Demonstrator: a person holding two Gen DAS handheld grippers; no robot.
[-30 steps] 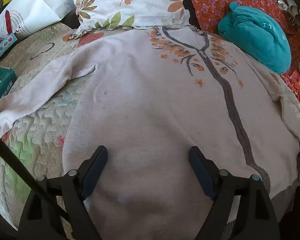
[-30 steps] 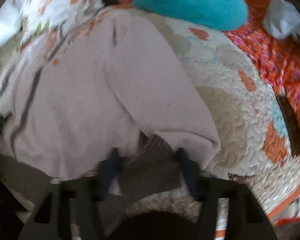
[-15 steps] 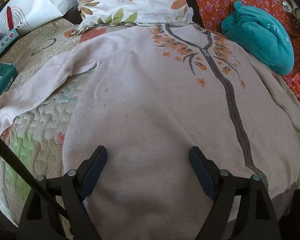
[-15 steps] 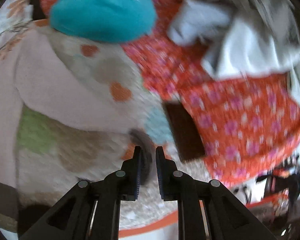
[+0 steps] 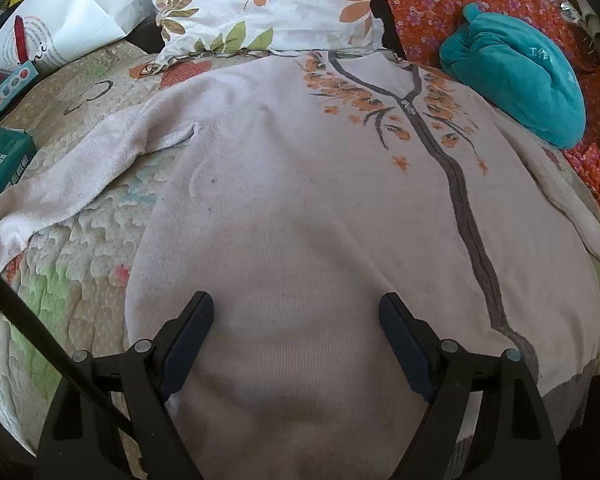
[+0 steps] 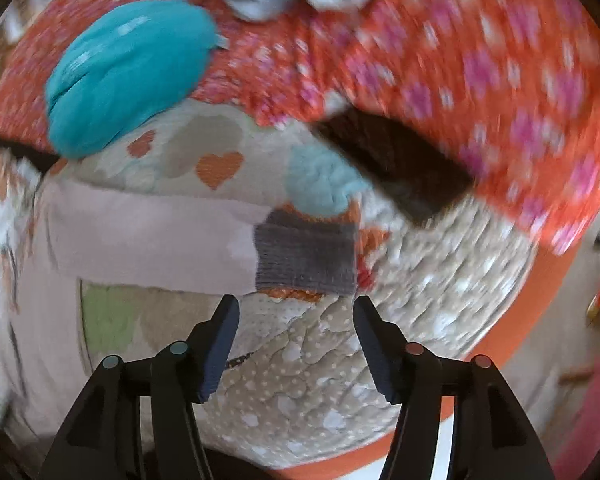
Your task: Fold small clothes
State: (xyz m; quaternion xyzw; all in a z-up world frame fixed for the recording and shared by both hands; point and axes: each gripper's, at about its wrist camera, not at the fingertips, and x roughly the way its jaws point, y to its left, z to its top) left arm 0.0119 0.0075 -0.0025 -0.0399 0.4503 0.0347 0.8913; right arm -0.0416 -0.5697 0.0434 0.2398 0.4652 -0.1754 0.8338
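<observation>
A pale pink cardigan (image 5: 300, 184) with a grey front band and orange flower print lies flat, front up, on the quilted bed. My left gripper (image 5: 296, 316) is open and empty, hovering over the cardigan's lower body near its hem. In the right wrist view one sleeve (image 6: 148, 244) lies stretched out sideways on the quilt, ending in a grey cuff (image 6: 306, 254). My right gripper (image 6: 296, 312) is open and empty, just short of that cuff, not touching it. The other sleeve (image 5: 72, 184) lies spread to the left.
A floral pillow (image 5: 268, 4) lies beyond the collar. A teal bundle (image 5: 516, 76) sits on orange flowered fabric (image 5: 428, 8) at the right, also in the right wrist view (image 6: 124, 76). A green pack (image 5: 0, 168) and white bag (image 5: 60, 28) lie left. The bed's orange edge (image 6: 500, 344) is near.
My right gripper, shut on the sleeve cuff half a second ago, has opened and let it go; the sleeve now lies stretched out sideways. My left gripper has stayed open over the hem.
</observation>
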